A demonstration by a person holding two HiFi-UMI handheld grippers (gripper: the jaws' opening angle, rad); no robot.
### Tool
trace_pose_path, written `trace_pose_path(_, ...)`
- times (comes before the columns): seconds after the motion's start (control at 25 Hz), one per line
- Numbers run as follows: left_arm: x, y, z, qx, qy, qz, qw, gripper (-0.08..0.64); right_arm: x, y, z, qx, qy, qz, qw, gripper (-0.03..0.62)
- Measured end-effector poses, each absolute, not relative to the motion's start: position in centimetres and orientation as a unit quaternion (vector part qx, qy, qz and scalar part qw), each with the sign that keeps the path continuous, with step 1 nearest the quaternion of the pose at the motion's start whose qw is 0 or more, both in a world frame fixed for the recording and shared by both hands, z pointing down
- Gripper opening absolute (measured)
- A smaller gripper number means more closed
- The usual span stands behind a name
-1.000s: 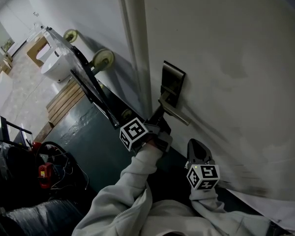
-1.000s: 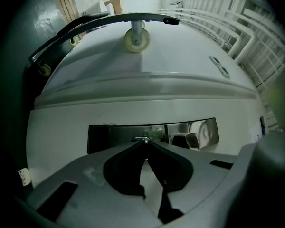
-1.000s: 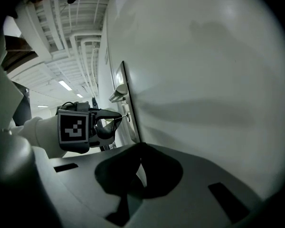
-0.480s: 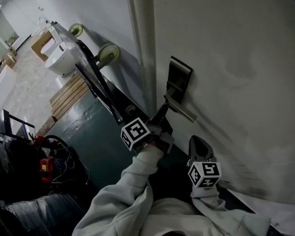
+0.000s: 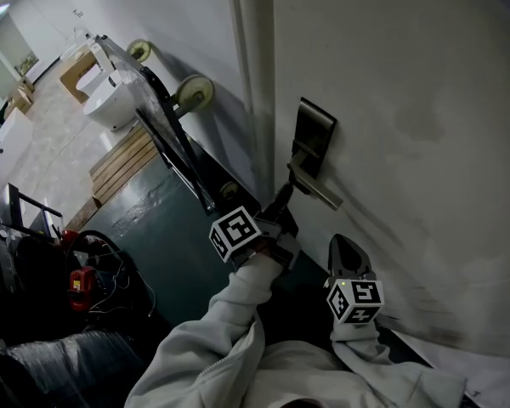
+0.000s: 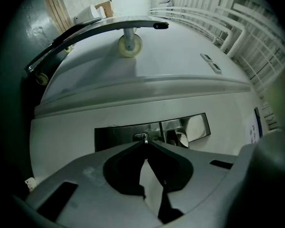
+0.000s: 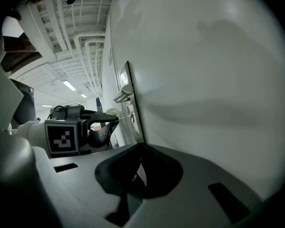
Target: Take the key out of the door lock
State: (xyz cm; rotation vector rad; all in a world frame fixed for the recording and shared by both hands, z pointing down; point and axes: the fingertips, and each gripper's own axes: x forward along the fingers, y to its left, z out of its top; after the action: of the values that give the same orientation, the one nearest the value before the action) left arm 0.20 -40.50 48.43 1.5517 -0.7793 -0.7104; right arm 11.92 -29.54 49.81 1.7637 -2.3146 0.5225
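A metal lock plate [image 5: 314, 136] with a lever handle [image 5: 320, 191] sits on the white door [image 5: 425, 100]. My left gripper [image 5: 282, 201] points at the plate's lower end, shut on the small key [image 7: 125, 119]. In the right gripper view the thin key spans from the left fingertips [image 7: 113, 121] to the plate [image 7: 133, 103]. Seen along the left jaws [image 6: 143, 144], the key [image 6: 141, 137] lines up with the keyhole; whether it still sits inside cannot be told. My right gripper [image 5: 341, 250] hangs lower right near the door, shut [image 7: 140, 147] and empty.
A tipped trolley with cream wheels [image 5: 193, 92] leans by the door frame at the left. Behind it lie a wooden pallet [image 5: 123, 161] and a white tub [image 5: 109, 109]. A red tool [image 5: 78, 290] and cables sit at the lower left. A white sheet [image 5: 484, 364] lies at the door's foot.
The left gripper has drawn back slightly from the lock plate, still shut on the key. The right gripper has hardly moved.
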Motion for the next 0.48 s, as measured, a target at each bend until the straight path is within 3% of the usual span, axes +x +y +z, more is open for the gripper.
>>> trace_pose_path(0.48,-2.0,-38.5,49.0,0.674,-0.353,-0.298,0.576,0.026,11.0,-29.8,49.5,0.581,-0.791,0.17,0.089,0.052)
